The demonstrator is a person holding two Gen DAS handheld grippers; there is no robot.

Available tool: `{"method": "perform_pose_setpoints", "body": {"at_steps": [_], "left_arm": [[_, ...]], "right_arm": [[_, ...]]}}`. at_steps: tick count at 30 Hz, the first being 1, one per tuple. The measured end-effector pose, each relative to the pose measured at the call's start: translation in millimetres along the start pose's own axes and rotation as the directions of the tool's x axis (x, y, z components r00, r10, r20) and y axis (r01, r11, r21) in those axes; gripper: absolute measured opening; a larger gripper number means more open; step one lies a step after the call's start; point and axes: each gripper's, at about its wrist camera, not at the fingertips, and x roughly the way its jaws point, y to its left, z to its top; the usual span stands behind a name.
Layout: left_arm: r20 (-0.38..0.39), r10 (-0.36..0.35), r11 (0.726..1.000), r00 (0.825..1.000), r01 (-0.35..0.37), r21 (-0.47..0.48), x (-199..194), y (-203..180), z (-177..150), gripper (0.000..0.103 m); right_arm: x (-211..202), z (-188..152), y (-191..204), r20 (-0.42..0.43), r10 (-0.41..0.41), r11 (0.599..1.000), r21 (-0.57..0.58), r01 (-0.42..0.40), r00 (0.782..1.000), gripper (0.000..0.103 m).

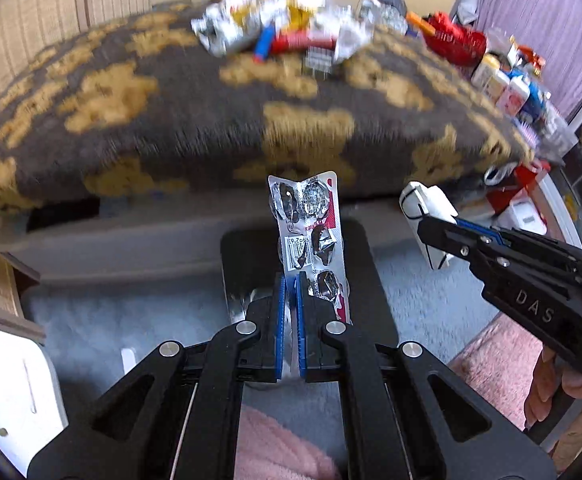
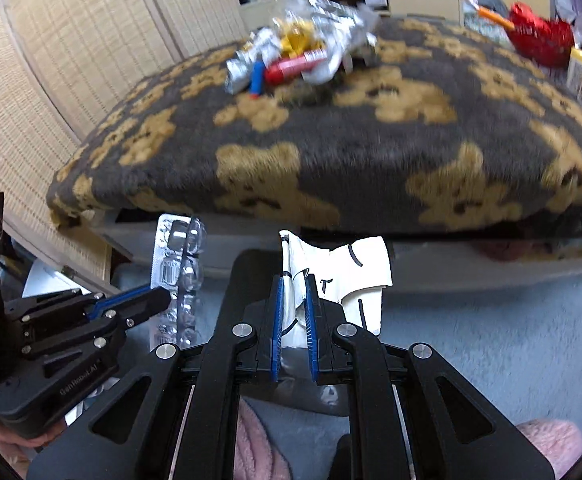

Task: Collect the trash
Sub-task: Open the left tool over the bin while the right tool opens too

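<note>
Between left tongs [image 1: 289, 300] pads: blister pack [image 1: 311, 236], foil-backed, crinkled, emptied pockets, clamped by lower edge only, standing upright. Slip risk judged high: thin slick sheet, small bite.

Between right tongs [image 2: 294, 304] pads: white paper scrap [image 2: 347, 272], creased, limp, held shut-tight; tearing or flutter possible.

Ahead of both tongs, well apart: trash pile [image 1: 283, 28] of foil wrappers on plush bear-print blanket [image 1: 195, 120]. Bin not seen.

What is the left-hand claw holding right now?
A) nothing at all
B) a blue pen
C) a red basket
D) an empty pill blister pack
D: the left gripper is shut on the blister pack, whose foil side with a barcode stands up between its blue pads, while the right gripper pinches a piece of white paper.
</note>
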Motion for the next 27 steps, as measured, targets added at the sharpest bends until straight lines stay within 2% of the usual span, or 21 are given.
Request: {"method": "perform_pose_setpoints", "body": {"at_steps": [6,10,12,13,15,17,19,21,22,23,24,25,27], "left_arm": [[-0.087,-0.009,1.000,0.996,0.008,-0.010,37.1,-1.5,-15.0,0.004],[-0.103,0.000,1.000,0.995,-0.001,-0.011,45.0,-1.2,-17.1,0.004],[-0.105,0.004,1.000,0.994,-0.005,-0.012,44.9,-0.4,-16.5,0.007],[-0.105,0.007,1.000,0.994,-0.009,-0.013,44.6,0.0,-15.7,0.011],[-0.098,0.018,1.000,0.995,-0.020,-0.016,43.1,2.1,-13.3,0.027],[-0.089,0.027,0.999,0.996,-0.029,-0.018,39.8,2.9,-10.9,0.032],[-0.077,0.035,0.999,0.996,-0.037,-0.026,34.2,6.2,-8.5,0.037],[-0.061,0.047,0.998,0.997,-0.049,-0.029,28.0,9.1,-6.2,0.051],[-0.051,0.054,0.998,0.997,-0.055,-0.028,24.5,10.4,-4.8,0.056],[-0.033,0.066,0.997,0.997,-0.067,-0.027,18.3,12.1,-2.3,0.066],[-0.017,0.077,0.997,0.997,-0.077,-0.027,13.5,14.0,-0.1,0.075],[-0.006,0.085,0.996,0.996,-0.085,-0.027,10.3,14.7,2.3,0.080],[0.026,0.109,0.994,0.994,-0.108,-0.027,-1.3,17.0,6.2,0.093]], "right_arm": [[28.8,-12.8,-12.5,-0.066,0.025,0.998,0.050,-0.021,0.998,0.012],[38.4,-14.6,-14.6,-0.091,0.036,0.998,0.062,-0.031,0.995,0.015],[39.5,-12.8,-13.0,-0.094,0.039,0.997,0.063,-0.033,0.995,0.017],[39.2,-11.7,-11.7,-0.090,0.034,0.998,0.058,-0.029,0.995,0.022],[35.9,-8.5,-10.4,-0.076,0.022,0.998,0.055,-0.018,0.997,0.033],[33.6,-5.5,-11.0,-0.059,0.014,0.998,0.058,-0.011,0.998,0.057],[28.2,-1.5,-11.3,-0.037,-0.006,0.998,0.057,0.008,0.999,0.062],[23.1,2.8,-11.8,-0.017,-0.029,0.998,0.054,0.029,0.999,0.072],[19.0,5.6,-13.3,-0.002,-0.040,0.997,0.058,0.040,0.999,0.082],[15.8,8.0,-15.1,0.011,-0.048,0.997,0.063,0.047,0.999,0.090],[10.8,11.7,-17.1,0.031,-0.060,0.996,0.068,0.058,0.998,0.093],[5.7,15.6,-19.3,0.050,-0.076,0.995,0.072,0.072,0.996,0.098],[-3.7,23.5,-23.3,0.080,-0.105,0.992,0.074,0.099,0.991,0.100]]}}
